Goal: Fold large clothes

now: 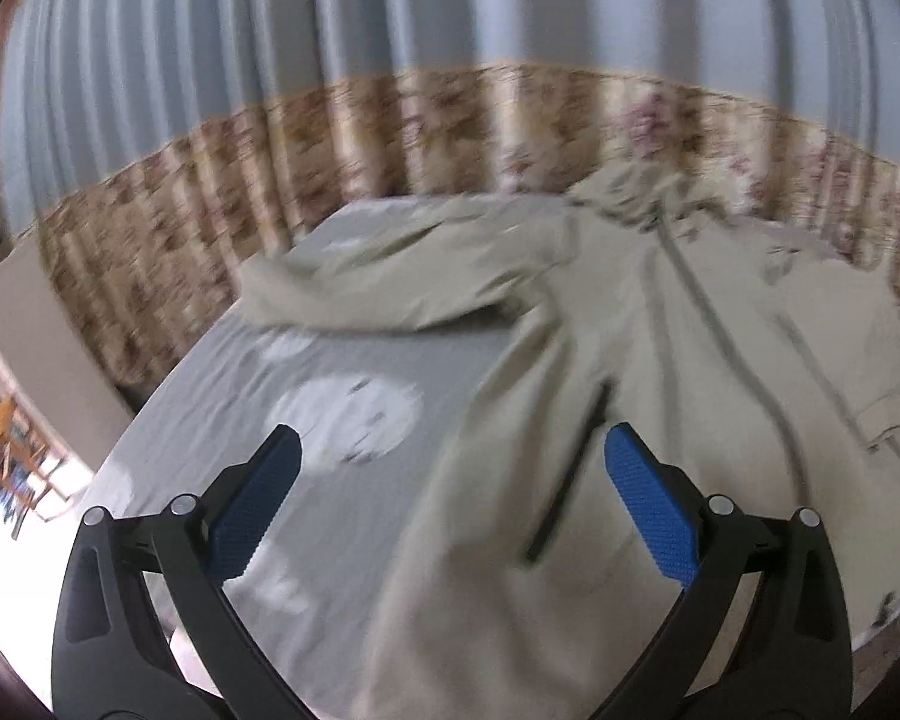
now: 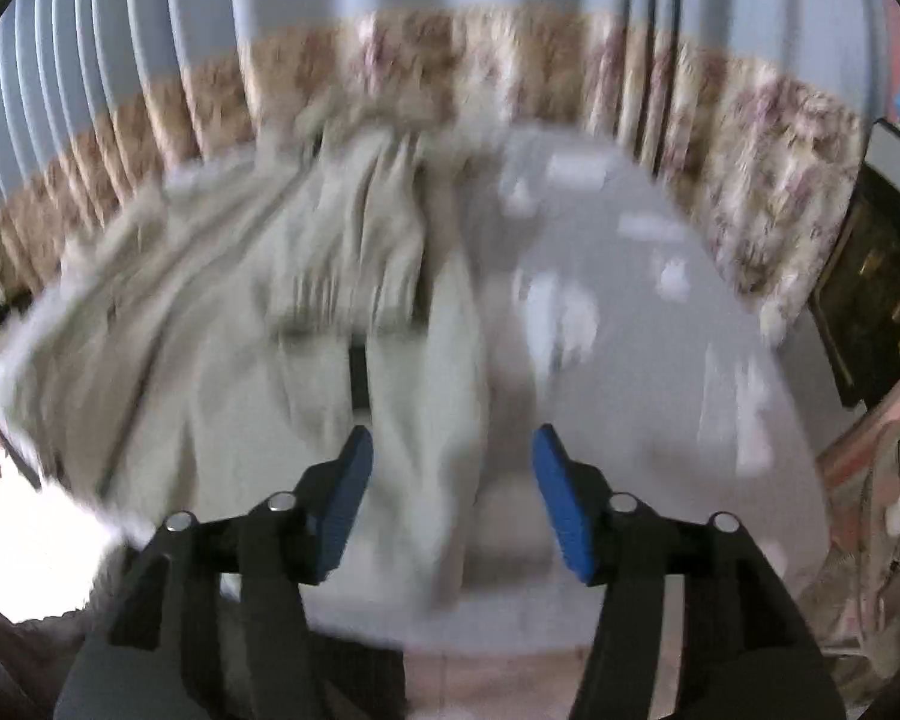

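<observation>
My left gripper and right gripper both hang released and empty over the beige coat, which is spread on the grey bedsheet. Its long axis runs toward twelve o'clock. From my left fingers its near hem lies at five o'clock, one sleeve at eleven; blur hides the collar.

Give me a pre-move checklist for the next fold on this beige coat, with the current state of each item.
1. Left gripper jaws open, nothing between them: ok.
2. Right gripper jaws open, not clamping cloth: ok.
3. Beige coat lying on the grey bedsheet: ok.
4. Left sleeve spread flat to the side: ok.
5. Right side of the coat smoothed: not ok, bunched in the right wrist view.
6. Hem lying straight: cannot tell, blurred.
</observation>
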### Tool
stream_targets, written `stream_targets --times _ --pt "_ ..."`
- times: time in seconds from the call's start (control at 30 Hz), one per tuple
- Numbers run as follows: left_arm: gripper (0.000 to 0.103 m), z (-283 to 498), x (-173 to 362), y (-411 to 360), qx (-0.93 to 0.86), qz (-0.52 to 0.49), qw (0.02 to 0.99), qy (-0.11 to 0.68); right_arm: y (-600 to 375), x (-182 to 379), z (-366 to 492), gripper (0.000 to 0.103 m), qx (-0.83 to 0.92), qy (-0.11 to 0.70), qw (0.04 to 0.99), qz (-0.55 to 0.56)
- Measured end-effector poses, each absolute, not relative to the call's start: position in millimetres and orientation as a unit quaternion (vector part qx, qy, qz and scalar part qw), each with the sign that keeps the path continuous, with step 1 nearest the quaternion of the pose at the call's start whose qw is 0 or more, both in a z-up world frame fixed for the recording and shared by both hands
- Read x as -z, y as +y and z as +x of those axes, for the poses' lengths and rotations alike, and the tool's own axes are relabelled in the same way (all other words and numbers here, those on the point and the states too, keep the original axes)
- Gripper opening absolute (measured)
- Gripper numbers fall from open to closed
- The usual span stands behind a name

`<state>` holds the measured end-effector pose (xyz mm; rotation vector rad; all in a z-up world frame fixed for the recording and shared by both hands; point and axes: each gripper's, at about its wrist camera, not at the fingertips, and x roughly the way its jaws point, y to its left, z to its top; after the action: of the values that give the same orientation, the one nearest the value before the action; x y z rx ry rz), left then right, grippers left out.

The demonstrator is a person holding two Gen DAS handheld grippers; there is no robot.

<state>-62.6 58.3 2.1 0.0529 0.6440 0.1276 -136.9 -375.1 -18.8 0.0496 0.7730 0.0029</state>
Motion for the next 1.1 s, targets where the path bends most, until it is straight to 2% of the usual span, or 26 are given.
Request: stream_targets --times 0.2,0.43,0.5,0.73,0.8,0.83,0.87,0.9,0.93,0.97,1.1 --pt "0.1 -25 -16 -37 0.048 0.026 0.945 0.323 -368 -23 -76 0.063 -0.007 0.319 0.948 -0.012" --pt "0.1 -14 31 -155 0.14 0.017 0.914 0.381 -372 -44 -35 0.068 -0.009 0.275 0.961 0.005" --pt "0.1 -10 44 -171 0.14 0.02 0.909 0.392 -378 -43 -31 0.071 -0.012 0.273 0.962 0.014" --pt "0.099 0 76 -209 0.144 0.03 0.894 0.423 -396 -24 -33 0.073 -0.016 0.292 0.956 0.031" --pt "0.077 4 76 -214 0.15 0.033 0.89 0.429 -402 -19 -34 0.073 -0.016 0.298 0.954 0.043" --pt "0.053 9 75 -215 0.158 0.025 0.888 0.431 -405 -17 -34 0.073 -0.017 0.302 0.952 0.049" --pt "0.025 14 75 -216 0.162 0.02 0.887 0.433 -407 -15 -35 0.073 -0.017 0.305 0.951 0.051" --pt "0.02 18 75 -215 0.168 0.012 0.883 0.438 -408 -14 -35 0.073 -0.017 0.306 0.951 0.051" --pt "0.01 24 74 -208 0.178 -0.01 0.88 0.441 -409 -14 -36 0.073 -0.017 0.306 0.951 0.052" --pt "0.006 28 72 -202 0.185 -0.021 0.879 0.44 -410 -15 -36 0.074 -0.017 0.305 0.951 0.053" --pt "0.006 37 43 -166 0.174 0.01 0.901 0.397 -412 -18 -32 0.077 -0.023 0.304 0.951 0.05"
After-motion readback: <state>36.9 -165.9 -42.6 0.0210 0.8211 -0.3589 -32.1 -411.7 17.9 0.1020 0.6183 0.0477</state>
